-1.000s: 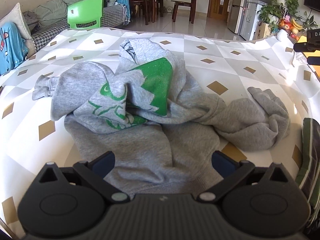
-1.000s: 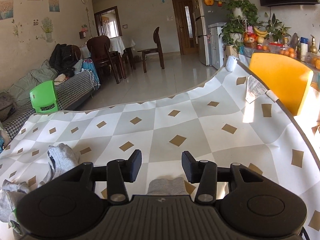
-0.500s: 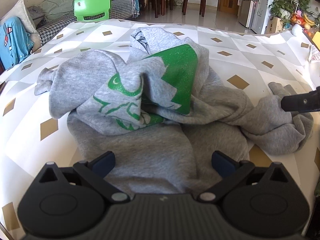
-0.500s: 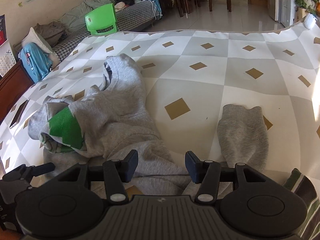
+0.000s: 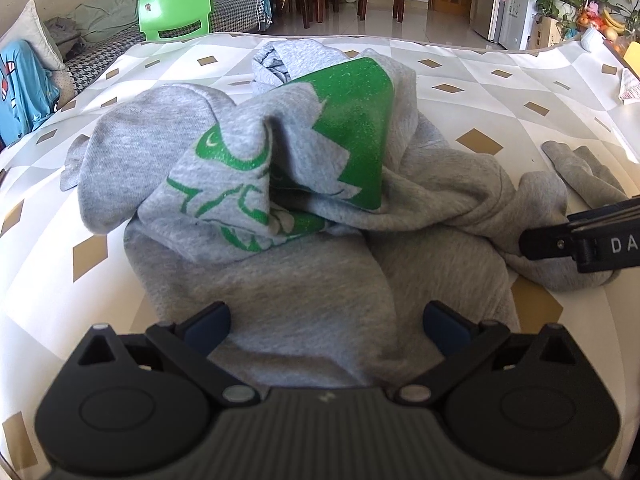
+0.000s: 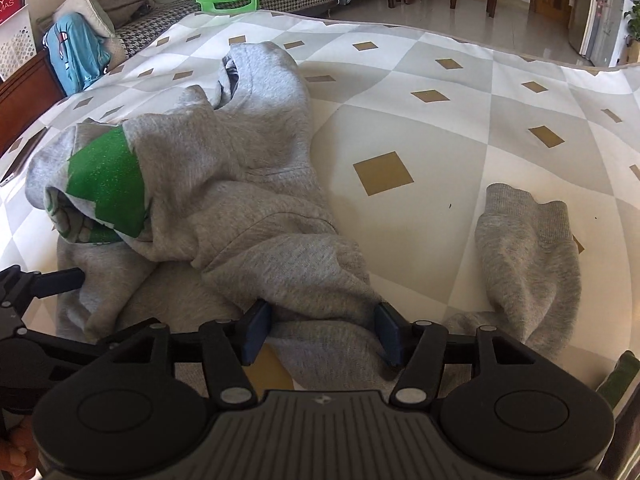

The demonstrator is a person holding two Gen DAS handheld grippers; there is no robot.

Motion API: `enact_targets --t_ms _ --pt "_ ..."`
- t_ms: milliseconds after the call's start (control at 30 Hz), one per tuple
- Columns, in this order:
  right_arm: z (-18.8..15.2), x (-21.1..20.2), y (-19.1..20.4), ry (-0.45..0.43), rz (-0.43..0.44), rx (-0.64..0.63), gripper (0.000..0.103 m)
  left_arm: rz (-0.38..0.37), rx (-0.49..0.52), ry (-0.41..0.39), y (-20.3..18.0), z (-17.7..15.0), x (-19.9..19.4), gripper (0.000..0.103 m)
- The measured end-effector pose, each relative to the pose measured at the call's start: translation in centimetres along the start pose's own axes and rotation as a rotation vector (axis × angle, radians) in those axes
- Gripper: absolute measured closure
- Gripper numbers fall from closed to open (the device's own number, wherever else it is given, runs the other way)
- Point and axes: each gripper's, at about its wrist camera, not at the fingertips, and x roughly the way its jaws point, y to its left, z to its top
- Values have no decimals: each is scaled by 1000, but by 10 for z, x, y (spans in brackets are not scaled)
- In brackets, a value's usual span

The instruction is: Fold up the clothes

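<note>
On top of the table (image 5: 500, 92), w/ its white/grey check cloth and gold diamonds, a grey hoodie (image 5: 280, 280) lies bunched in a heap, roughly centre and toward the near edge. Green print (image 5: 352, 136) across the chest is creased and folded in on itself, so no word or logo can be made out. Hood (image 6: 260, 76) points away toward the far side; one sleeve w/ ribbed cuff (image 6: 528, 248) trails off to the right.

Left gripper (image 5: 326, 320) hangs low over the hoodie's near hem, jaws spread wide w/ fabric between them, nothing clamped. Right gripper (image 6: 322, 328) sits at the sleeve/body junction, jaws apart w/ a ridge of grey fabric running between the pads, which look to touch it; not closed on it.

Readable text: "DA" in white on the right gripper's side, rest cut off by frame edge. Red sign top left in right wrist view shows "MAS", partly cropped. Paper slip (image 5: 630, 88) at the table's far right: print too small to read.
</note>
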Motion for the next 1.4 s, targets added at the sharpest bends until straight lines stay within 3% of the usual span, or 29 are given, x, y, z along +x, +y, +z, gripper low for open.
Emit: enact_targets --t_ms 233,500,933,1233,1400 --pt "17 11 -9 20 -37 46 56 1 14 9 -1 -3 1 0" --pt "42 29 -41 8 -73 135 56 -24 2 46 0 -5 -1 0" --pt "70 52 -70 -59 -165 197 51 -109 83 94 0 -26 -20 0" --pt "73 46 -57 -36 -202 92 48 -164 152 129 3 -49 -34 0" --pt "70 27 -50 -33 -179 65 48 -182 153 121 13 -48 -40 0"
